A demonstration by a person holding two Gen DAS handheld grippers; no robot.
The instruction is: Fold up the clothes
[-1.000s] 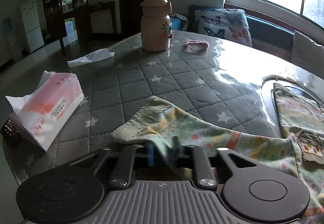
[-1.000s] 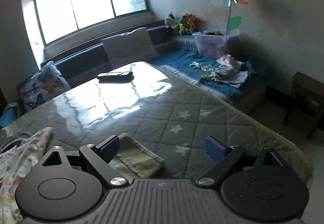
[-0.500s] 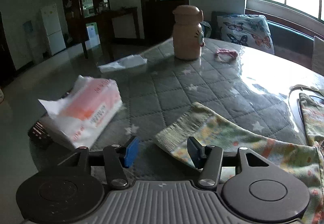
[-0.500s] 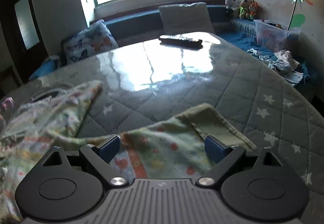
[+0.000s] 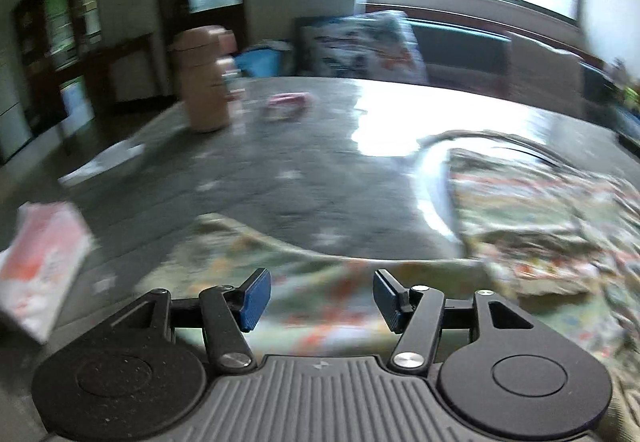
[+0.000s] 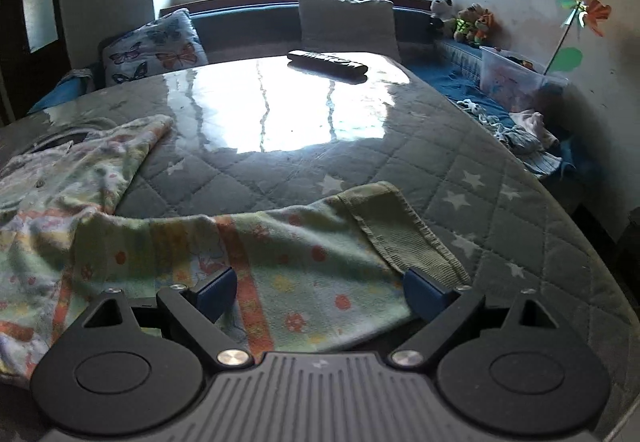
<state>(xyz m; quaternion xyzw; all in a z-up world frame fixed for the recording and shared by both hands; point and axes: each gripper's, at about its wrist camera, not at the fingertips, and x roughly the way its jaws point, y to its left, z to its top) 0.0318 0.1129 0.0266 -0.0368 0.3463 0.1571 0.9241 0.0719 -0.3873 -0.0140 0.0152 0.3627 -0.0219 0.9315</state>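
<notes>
A light green patterned child's garment (image 6: 168,242) lies spread on the quilted star-print table (image 6: 500,178). Its right sleeve with a ribbed cuff (image 6: 404,226) reaches toward my right gripper (image 6: 320,290), which is open and empty, with the sleeve lying between and under its blue pads (image 6: 422,290). In the blurred left wrist view the left sleeve (image 5: 256,258) runs in front of my left gripper (image 5: 320,298), which is open and empty just above it. The garment's body (image 5: 540,210) lies to the right.
A tissue pack (image 5: 40,266) lies at the left table edge. A pink bottle (image 5: 206,78), a pink hair band (image 5: 286,106) and a white tissue (image 5: 108,162) sit farther back. A remote control (image 6: 328,62) lies at the far end. A sofa with cushions (image 6: 344,22) runs behind.
My left gripper let go of the left sleeve cuff, opened wider and swung right over the sleeve. My right gripper stayed open and turned left over the right sleeve.
</notes>
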